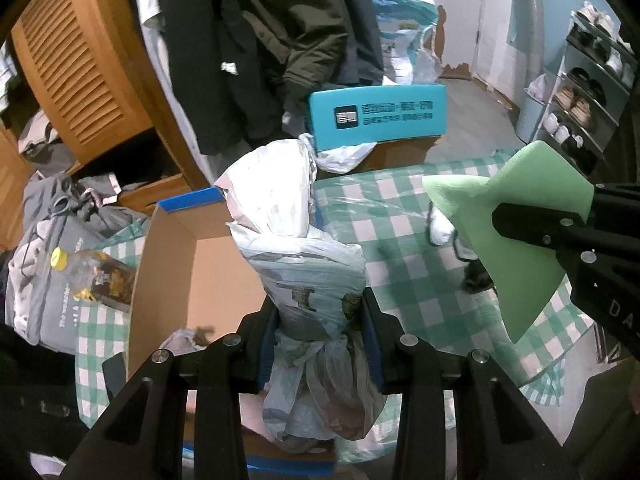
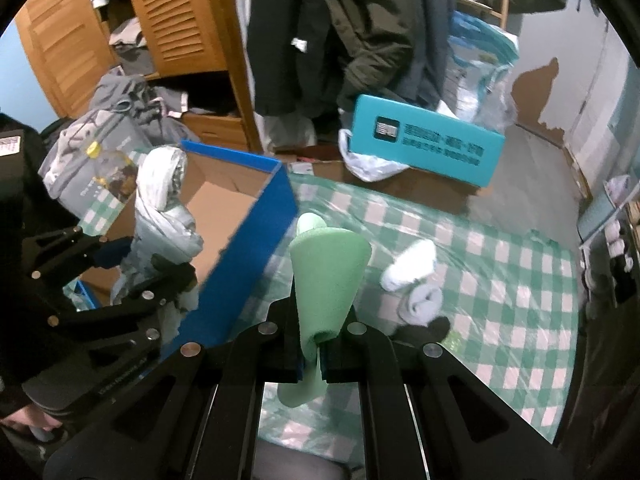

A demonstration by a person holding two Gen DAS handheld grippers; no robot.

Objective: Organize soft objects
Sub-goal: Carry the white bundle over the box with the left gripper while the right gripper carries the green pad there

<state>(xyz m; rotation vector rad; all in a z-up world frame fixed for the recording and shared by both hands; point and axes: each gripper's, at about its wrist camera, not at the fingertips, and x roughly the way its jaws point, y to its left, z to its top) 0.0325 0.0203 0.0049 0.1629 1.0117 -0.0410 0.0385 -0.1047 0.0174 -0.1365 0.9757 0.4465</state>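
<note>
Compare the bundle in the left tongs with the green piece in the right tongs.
The plastic bag bundle is crinkly, pale and printed; the green foam sheet is smooth and plain. The bundle is bulky, so the left tongs stand partly apart around it; the foam is thin, pinched flat by the right tongs. Both are soft and lifted above the checked cloth.

A wooden louvred wardrobe (image 2: 172, 16) stands open behind dark coats (image 2: 360, 28) hanging on a rail. A teal box (image 1: 378, 116) lies on the floor beyond the worktop, with a shoe rack (image 1: 588, 92) by the wall.

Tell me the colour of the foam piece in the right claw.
Light green foam piece, clearest in the right wrist view.
</note>
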